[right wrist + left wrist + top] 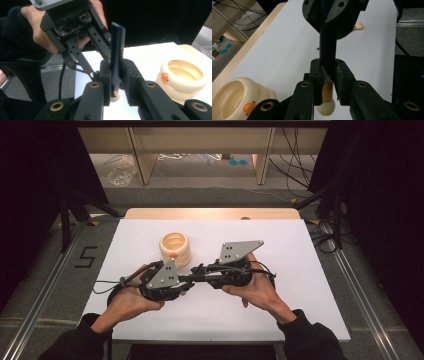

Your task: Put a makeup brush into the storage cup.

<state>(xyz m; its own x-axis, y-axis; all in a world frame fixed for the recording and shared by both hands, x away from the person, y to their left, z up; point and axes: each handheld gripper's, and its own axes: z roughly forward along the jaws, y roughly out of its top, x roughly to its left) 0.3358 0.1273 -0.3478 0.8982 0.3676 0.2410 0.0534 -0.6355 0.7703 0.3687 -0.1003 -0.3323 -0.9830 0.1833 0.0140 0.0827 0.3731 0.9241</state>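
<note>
text: "5" | on: floor (86, 256) left of table (300, 270)

Counts, as seen:
- 2 handheld grippers: left gripper (186, 287), right gripper (196, 271)
- 2 hands on them
- 1 makeup brush (327, 60), dark handle, cream bristles
- 1 cream ringed holder (175, 248) w/ 1 orange dot
- 1 white table (300, 285)
- 2 grey 3-cornered plates, 1 per gripper

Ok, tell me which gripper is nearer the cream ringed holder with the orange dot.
Left. The left gripper sits just in front of the cream ringed holder, almost touching it; the right gripper reaches in from the holder's right, slightly farther off.
</note>
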